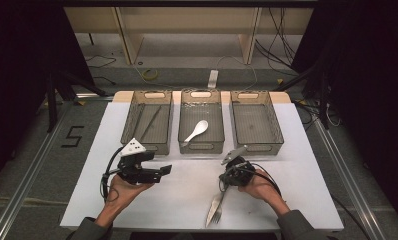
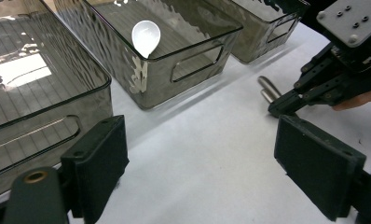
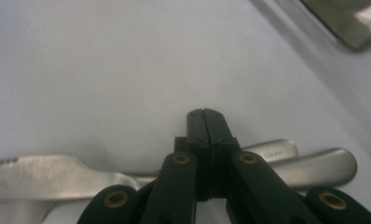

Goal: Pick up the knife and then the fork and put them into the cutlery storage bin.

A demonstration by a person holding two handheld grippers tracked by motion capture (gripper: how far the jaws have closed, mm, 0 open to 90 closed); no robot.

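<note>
Apparently dim room; white table bears three smoky bins.

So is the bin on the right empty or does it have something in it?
Empty: the right bin shows a bare floor, while the middle bin holds a white spoon.

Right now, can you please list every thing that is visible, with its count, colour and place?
bins: three, clear grey, in a row at the far side of the table.
spoon: one, white, inside the middle bin.
thin dark stick: one, inside the left bin; what it is cannot be told.
knife: one, silver, beneath the right gripper.
fork: one, silver, beside the knife.
table: one, white top.
left gripper: black, open, holding nothing.
right gripper: black, shut, over the cutlery handles.
hands: two, one on each gripper.
</note>
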